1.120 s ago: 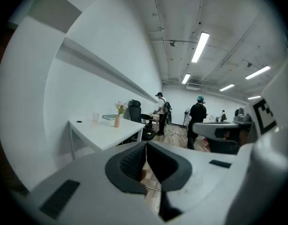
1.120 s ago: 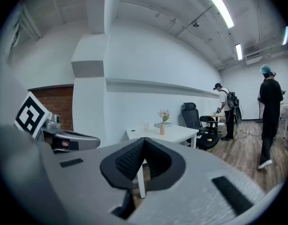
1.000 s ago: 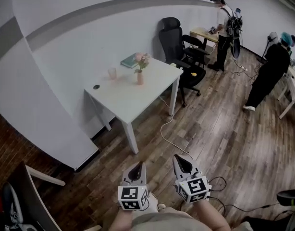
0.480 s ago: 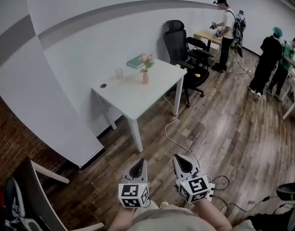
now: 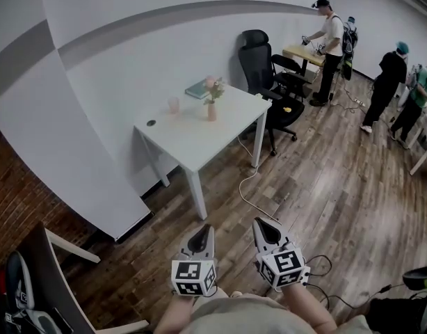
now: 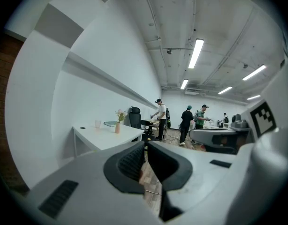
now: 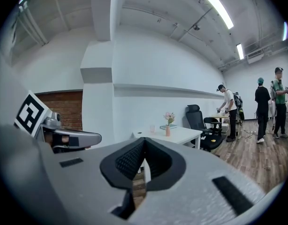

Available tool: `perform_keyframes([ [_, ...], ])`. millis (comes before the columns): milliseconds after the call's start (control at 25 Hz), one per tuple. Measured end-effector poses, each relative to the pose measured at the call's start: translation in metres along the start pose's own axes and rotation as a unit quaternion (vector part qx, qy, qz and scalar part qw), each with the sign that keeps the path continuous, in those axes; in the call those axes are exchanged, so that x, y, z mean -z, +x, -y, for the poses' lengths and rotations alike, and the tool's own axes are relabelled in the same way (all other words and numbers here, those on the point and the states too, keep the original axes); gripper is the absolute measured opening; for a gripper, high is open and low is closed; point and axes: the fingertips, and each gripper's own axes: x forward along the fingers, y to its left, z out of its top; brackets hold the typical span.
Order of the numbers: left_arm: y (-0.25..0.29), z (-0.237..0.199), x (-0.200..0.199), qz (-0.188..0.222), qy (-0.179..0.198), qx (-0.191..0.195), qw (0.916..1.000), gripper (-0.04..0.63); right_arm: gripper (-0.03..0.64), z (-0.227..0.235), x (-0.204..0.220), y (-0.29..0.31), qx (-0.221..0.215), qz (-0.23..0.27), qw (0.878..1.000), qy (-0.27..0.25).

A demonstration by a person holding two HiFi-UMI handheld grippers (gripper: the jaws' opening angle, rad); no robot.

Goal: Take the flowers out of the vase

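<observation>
- The left claw is held low at the bottom of the head view. Its jaws are pressed together with nothing between them, and its marker cube faces the camera.
- The right claw sits just beside it, its jaws likewise closed on nothing.
- Both claws point across the wooden floor toward a white table, well apart from it.
- The flowers, pink with green leaves, stand upright in a small pink vase on the table, toward its wall side.
- A pale pink cup stands left of the vase, apart from it.
- A teal book lies behind the vase, by the wall.
- A dark round cable hole shows near the table's left corner.
- A black office chair stands at the table's right end.
- A white cable trails over the floor from under the table.
- Several people stand at the far right of the room, near other furniture.
- A brick wall shows at the left edge.
</observation>
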Motion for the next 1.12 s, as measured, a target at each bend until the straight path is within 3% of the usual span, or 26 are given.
perform_keyframes([
  [240,0.002,0.010,0.008,-0.004,-0.002,0.000,1.0000,0.016,0.008,0.009,0.012,-0.004,-0.001,-0.012,1.000,0.006],
  [680,0.009,0.019,0.016,-0.017,0.000,0.000,0.9999,0.104,0.060,0.027,0.013,-0.004,0.001,-0.014,1.000,0.015],
  [1120,0.043,0.003,0.012,-0.021,-0.001,0.001,0.9998,0.155,0.126,0.047,0.011,0.032,0.003,-0.015,1.000,0.018],
])
